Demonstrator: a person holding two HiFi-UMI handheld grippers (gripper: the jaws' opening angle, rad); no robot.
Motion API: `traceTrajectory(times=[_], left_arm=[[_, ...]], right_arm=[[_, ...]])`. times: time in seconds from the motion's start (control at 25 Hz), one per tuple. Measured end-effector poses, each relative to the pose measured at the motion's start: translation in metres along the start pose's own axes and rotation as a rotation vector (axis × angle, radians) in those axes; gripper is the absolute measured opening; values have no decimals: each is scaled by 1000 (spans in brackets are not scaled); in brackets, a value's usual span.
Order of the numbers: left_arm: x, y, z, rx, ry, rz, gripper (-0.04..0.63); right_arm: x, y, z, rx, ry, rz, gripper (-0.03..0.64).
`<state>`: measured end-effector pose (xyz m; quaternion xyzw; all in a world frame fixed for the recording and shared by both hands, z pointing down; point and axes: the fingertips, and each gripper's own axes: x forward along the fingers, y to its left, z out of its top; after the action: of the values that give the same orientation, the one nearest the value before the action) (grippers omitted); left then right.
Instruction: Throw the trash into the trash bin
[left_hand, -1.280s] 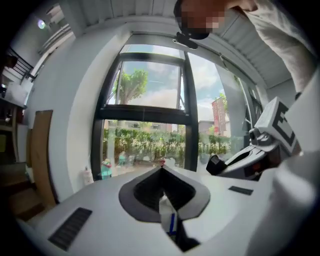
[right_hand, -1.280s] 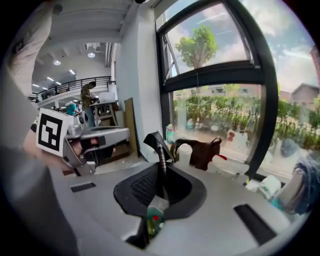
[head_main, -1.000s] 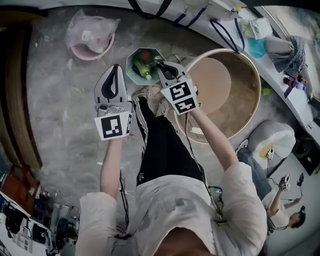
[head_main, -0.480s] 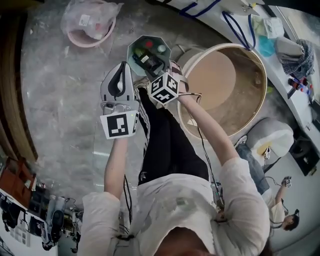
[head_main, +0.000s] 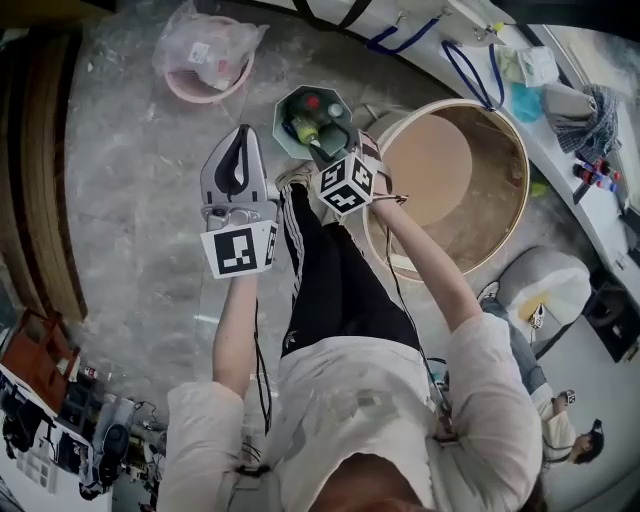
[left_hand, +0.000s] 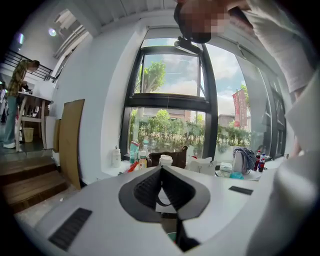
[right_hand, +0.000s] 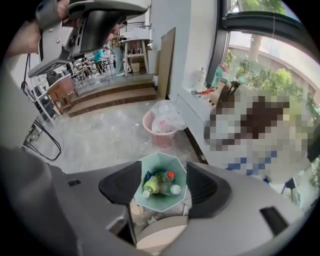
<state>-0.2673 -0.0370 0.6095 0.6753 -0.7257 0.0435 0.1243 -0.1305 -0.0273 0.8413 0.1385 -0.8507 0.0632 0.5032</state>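
Since the frame a second ago, I am seeing the right gripper (head_main: 324, 152) tipping steeply down over the trash bin (head_main: 285, 112). Its jaws have just been opening and are now standing wide apart. Nothing is lying between them. In the right gripper view, only the trash bin (right_hand: 142, 186) is showing through the gap of the right gripper (right_hand: 160, 186), well below it.

Going from the left, I am noting a pink basket (head_main: 190, 88) holding a plastic bag (head_main: 212, 52) on the floor (head_main: 130, 200), apart from the bin. The left gripper (head_main: 240, 135) is hovering just left of the bin and pointing nearly level. In its own view the left gripper (left_hand: 161, 169) is showing jaws closed tip to tip, gripping nothing.

The trash is lying inside the teal eight-sided bin as several bottles (right_hand: 159, 184), one with a red cap. The same bottles (head_main: 305, 128) are showing in the head view. A round wooden tub (head_main: 450, 215) is standing just right of the bin.
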Motion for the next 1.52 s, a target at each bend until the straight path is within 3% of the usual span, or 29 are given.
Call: traceTrajectory(times=[0.24,0.36,0.48,0.56,0.76,0.96,1.08,1.24,1.32,1.44,1.52], left_arm=[[-14,0,80,4,-62,25,11],[-12,-8,134,-5,-125,23,11],[-15,-25,191,-68,-167,14,11],[-14,-44,235,-85,-216,-33,11],[-14,-118,338,45,-369,-277,11],[-24,-199,395,-8,-441,-509,11],[-36,-255,418,24,-487,-665,11],[-56,-328,428,39,-507,-881,11],[-68,-365,426,45,-506,-979,11],[-94,-422,424,68,-517,-1118,11],[-114,-457,421,74,-522,-1213,11]], right_arm=[[-84,-31,76,126,-133,-84,272],[-139,-59,131,205,-258,-144,272],[-212,-77,177,287,-411,-188,272],[-270,-92,203,336,-524,-243,272],[-403,-130,236,425,-796,-401,272],[-522,-148,224,433,-982,-594,272],[-586,-149,200,453,-1063,-754,265],[-661,-138,155,492,-1098,-977,211],[-692,-130,127,520,-1088,-1076,148],[-735,-118,81,549,-1023,-1251,44],[-753,-111,50,568,-938,-1369,23]])
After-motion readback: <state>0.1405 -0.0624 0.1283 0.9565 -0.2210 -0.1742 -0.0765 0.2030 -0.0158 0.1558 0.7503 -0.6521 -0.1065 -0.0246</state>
